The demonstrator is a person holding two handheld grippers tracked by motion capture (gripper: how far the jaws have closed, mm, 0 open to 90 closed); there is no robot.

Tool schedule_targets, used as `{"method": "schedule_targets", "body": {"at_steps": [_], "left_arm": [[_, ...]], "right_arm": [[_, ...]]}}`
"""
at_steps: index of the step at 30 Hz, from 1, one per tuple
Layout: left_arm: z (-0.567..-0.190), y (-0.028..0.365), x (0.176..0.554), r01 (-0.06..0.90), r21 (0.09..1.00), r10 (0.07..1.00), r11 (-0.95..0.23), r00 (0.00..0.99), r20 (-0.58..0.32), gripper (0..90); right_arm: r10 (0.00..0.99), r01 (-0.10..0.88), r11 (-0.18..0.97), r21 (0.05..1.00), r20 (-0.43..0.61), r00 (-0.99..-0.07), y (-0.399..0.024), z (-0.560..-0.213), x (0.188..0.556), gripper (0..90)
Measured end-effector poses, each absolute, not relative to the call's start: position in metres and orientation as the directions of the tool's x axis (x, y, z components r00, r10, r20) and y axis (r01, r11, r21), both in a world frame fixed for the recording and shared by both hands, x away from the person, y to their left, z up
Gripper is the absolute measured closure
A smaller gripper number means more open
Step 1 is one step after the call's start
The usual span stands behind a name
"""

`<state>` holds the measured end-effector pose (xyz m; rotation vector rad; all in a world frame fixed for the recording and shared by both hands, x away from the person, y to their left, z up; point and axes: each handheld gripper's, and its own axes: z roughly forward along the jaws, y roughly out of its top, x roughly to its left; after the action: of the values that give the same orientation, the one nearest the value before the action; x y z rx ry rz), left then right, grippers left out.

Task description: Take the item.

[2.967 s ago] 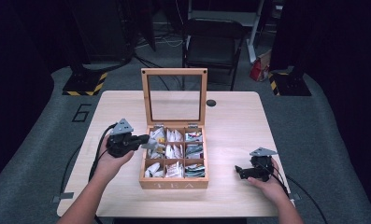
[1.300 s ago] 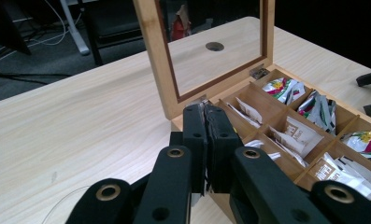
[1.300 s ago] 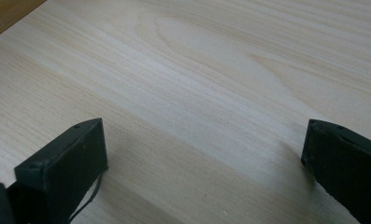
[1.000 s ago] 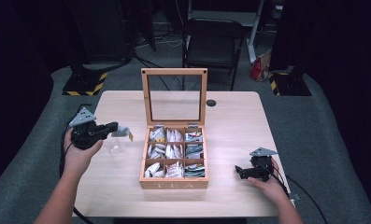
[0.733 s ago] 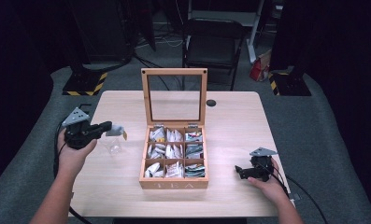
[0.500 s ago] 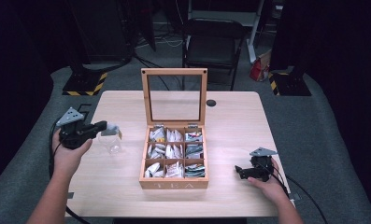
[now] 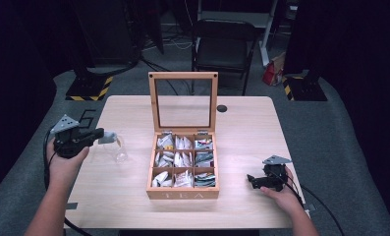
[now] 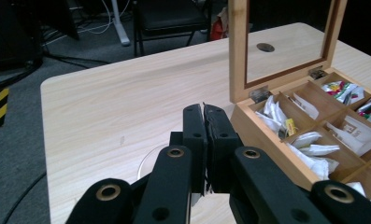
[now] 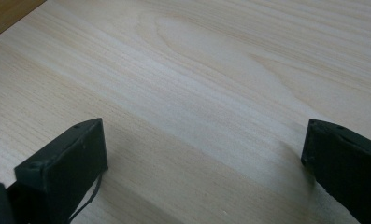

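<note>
An open wooden tea box stands mid-table, its glass lid upright and its compartments full of tea bags. My left gripper hovers left of the box, shut on a pale tea bag. A clear glass stands just under and right of that bag. In the left gripper view the jaws are pressed together on a thin edge, with the glass rim below and the tea box to the right. My right gripper rests open on the table right of the box, its jaws wide apart over bare wood.
The table has a dark round hole behind the box. A black folding chair stands beyond the far edge. Cables trail from both grippers off the near edge.
My left gripper drew away from the box's left compartments to the left, carrying the tea bag out over the glass. The right gripper has stayed put.
</note>
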<state>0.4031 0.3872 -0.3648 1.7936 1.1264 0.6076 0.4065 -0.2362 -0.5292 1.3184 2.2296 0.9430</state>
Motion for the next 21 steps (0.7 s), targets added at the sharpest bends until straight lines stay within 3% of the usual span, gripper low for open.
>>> {"method": "schedule_targets", "body": {"at_steps": [21], "left_arm": [[-0.384,0.398,0.418,0.484,0.863,0.912,-0.143,0.404,-0.075,88.0]], "right_arm": [[0.874,0.617,0.334,0.713,0.011,-0.486,-0.236,-0.529,0.407,0.0]]}}
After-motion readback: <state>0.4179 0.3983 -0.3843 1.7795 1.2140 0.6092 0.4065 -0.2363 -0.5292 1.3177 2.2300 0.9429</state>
